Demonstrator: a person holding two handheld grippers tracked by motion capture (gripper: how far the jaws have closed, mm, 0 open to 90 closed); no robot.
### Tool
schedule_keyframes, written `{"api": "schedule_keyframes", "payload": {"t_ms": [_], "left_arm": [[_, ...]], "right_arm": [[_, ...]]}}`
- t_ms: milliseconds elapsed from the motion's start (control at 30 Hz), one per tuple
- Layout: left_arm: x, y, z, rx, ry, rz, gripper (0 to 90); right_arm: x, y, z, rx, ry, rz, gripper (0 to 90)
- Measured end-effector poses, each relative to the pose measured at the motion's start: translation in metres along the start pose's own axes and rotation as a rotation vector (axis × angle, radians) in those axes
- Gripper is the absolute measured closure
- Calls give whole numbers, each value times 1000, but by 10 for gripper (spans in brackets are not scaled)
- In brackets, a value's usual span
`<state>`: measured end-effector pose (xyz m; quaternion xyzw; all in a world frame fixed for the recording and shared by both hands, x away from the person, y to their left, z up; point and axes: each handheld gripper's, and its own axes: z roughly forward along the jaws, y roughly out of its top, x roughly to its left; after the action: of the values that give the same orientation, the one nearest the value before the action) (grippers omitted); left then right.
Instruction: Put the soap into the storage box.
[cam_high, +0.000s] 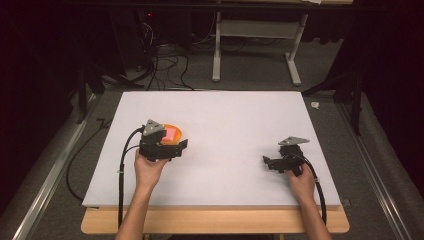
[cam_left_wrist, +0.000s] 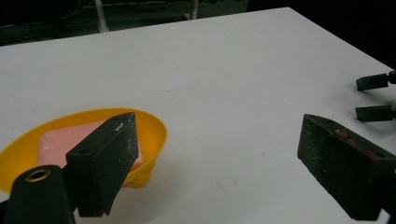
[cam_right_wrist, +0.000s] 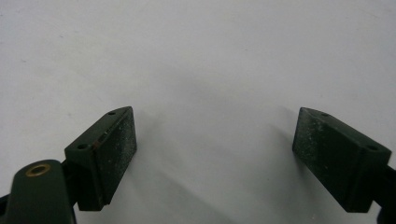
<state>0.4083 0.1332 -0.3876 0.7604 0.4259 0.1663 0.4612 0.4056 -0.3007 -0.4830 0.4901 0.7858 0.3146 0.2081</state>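
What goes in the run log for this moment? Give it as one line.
left gripper: open, beside yellow bowl | bowl holds pink block | right gripper: open, empty, over white table

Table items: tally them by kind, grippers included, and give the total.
Yellow bowl: 1
Pink block in the bowl: 1
Grippers: 2, left gripper and right gripper, both open
Total: 4

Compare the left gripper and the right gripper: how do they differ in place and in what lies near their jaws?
The left gripper sits at the table's left beside a yellow dish holding a pink block; the right gripper sits at the right over bare white table. The left gripper points right, the right gripper points left. Both are open, empty and hand-held.
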Motion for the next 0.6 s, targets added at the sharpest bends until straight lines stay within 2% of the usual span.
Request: {"api": "schedule_keyframes", "payload": {"t_ms": [167, 400, 600], "left_arm": [[-6, -2, 0, -5, -20, 4, 133], [-17, -4, 4, 11, -53, 30, 134], [-25, -10, 7, 6, -87, 28, 135]], "right_arm": [[0, 0, 0, 0, 0, 0, 143], [0, 0, 0, 1, 0, 2, 143], [0, 0, 0, -1, 0, 3, 143]]}}
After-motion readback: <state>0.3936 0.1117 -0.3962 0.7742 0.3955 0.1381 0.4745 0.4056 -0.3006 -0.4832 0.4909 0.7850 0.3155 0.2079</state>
